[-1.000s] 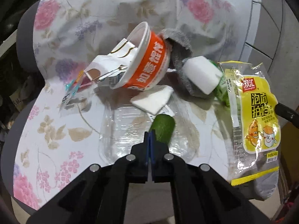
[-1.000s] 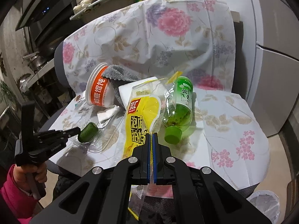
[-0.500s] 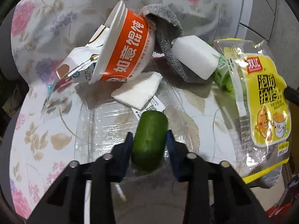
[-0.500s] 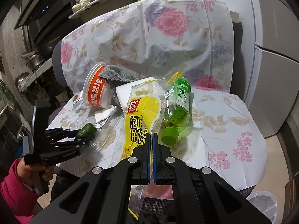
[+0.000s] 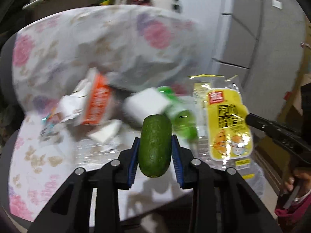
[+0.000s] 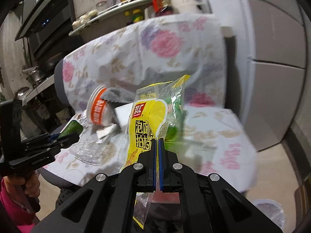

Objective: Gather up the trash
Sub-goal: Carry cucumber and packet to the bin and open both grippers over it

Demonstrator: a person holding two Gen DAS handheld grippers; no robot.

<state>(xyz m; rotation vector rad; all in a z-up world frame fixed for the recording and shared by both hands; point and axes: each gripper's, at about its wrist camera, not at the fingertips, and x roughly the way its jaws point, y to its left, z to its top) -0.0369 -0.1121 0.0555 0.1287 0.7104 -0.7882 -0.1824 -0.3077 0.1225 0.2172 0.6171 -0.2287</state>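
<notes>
My left gripper (image 5: 155,147) is shut on a green cucumber piece (image 5: 155,141) and holds it above the floral-covered seat (image 5: 38,155); it also shows in the right wrist view (image 6: 72,131). My right gripper (image 6: 157,141) is shut on the yellow snack bag (image 6: 145,128) and holds it lifted off the seat. The bag also shows in the left wrist view (image 5: 227,124). An orange noodle cup (image 6: 97,108), a green bottle (image 5: 180,114), a white block (image 5: 143,104), a folded tissue (image 5: 105,134) and a clear plastic tray (image 6: 91,151) lie on the seat.
A grey cloth (image 6: 118,97) lies behind the cup. A torn carton (image 5: 68,104) lies left of the cup. A bin with a clear bag (image 6: 270,211) stands on the floor at the lower right. A fridge (image 6: 272,58) stands to the right.
My left gripper closed on the cucumber piece and lifted it off the clear tray. My right gripper has raised the yellow bag off the seat. Both views are motion-blurred.
</notes>
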